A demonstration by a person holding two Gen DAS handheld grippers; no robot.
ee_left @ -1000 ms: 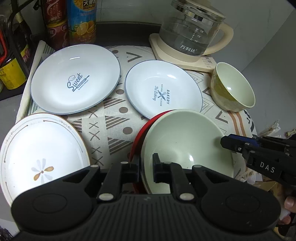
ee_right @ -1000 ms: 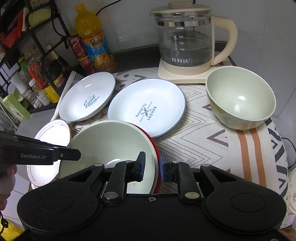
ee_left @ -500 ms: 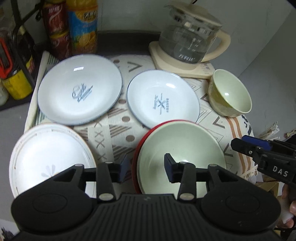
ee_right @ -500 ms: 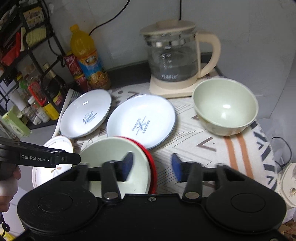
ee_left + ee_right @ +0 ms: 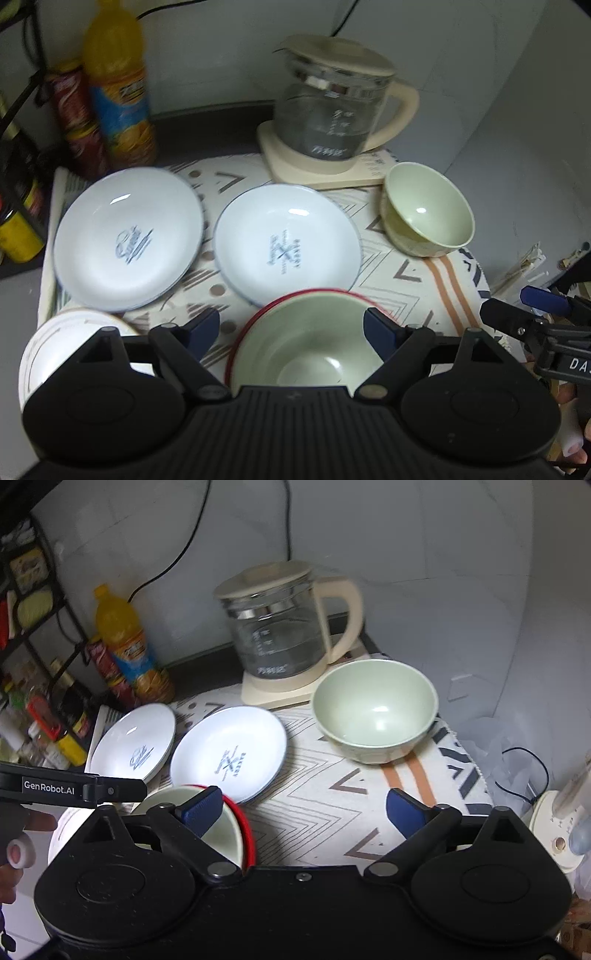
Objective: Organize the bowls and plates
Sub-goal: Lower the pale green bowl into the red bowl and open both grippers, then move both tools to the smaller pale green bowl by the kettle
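Covering the table, patterned cloth [image 5: 325, 794], grey wall [image 5: 443, 554] behind.

Glass kettle [image 5: 332, 107], orange drink bottle [image 5: 118, 88], patterned cloth [image 5: 332, 797]

Green bowl [image 5: 310, 354] nests upright in red-rimmed plate [image 5: 258, 321]; second green bowl [image 5: 373, 709] apart.

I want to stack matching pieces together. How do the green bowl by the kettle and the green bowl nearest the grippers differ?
The green bowl by the kettle stands alone on the patterned cloth; the near green bowl sits nested in a red-rimmed dish. The far bowl looks deeper with steeper walls, the near one wider and shallower. The far bowl is beside the kettle, apart from both open grippers. Both are pale green, upright and empty.
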